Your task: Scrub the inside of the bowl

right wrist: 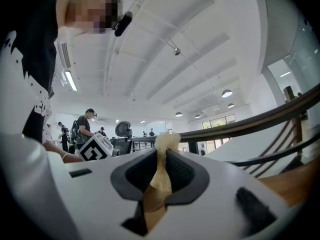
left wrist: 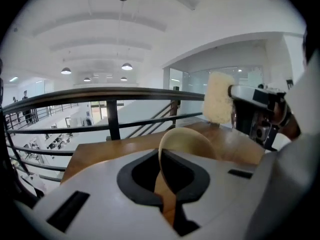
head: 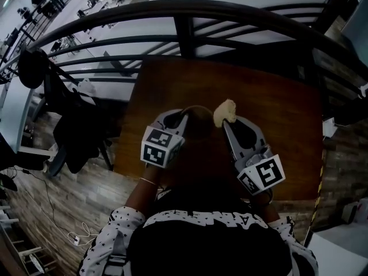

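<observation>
Wooden table (head: 276,114) beside the railing (head: 184,7): bowl and sponge held above it.
Left gripper (head: 185,115) is clamped on the rim of the bowl (left wrist: 190,136), tilting it clear of the table, probably to expose its inside; nothing shows in it. Right gripper (head: 225,124) pinches the sponge (head: 225,111) above the table, not yet inside.

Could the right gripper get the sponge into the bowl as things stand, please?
Probably yes: the left gripper holds the bowl up by its rim, the right gripper's sponge hangs close beside it, and nothing stands between them.
</observation>
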`<state>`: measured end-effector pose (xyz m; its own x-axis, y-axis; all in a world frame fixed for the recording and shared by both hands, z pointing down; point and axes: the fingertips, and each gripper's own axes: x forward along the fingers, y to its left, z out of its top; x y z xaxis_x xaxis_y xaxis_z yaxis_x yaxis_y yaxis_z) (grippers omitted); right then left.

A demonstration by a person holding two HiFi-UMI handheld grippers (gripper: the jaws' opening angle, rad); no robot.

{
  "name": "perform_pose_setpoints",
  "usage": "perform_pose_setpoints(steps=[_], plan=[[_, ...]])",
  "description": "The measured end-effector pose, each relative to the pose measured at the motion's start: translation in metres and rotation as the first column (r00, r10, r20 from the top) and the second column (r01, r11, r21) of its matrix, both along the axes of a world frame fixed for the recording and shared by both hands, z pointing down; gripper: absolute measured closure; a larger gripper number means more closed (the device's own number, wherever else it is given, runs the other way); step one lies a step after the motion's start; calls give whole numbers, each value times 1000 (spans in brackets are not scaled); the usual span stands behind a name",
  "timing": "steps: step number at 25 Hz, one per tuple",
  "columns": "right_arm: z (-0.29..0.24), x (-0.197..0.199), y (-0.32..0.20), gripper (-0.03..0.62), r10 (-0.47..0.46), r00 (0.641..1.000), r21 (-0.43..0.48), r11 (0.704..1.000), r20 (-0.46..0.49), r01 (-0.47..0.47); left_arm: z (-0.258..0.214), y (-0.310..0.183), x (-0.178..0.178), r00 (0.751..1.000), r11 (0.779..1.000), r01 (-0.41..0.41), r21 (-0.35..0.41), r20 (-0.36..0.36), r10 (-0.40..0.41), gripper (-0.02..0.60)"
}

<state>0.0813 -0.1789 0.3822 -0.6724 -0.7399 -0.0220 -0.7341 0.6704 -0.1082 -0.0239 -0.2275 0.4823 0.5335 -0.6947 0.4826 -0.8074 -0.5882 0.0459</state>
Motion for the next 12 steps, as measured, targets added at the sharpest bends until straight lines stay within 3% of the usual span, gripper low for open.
perform_pose_setpoints(steps=[6, 12], plan=[[-21, -28, 9, 536, -49, 998, 90, 995, -32, 52, -52, -3, 3, 1000, 993, 15, 121, -8, -15, 560], [-38, -44, 8, 536, 5, 992, 197, 980, -125, 20, -93, 0, 6, 1000, 975, 22, 221, -7, -21, 560]])
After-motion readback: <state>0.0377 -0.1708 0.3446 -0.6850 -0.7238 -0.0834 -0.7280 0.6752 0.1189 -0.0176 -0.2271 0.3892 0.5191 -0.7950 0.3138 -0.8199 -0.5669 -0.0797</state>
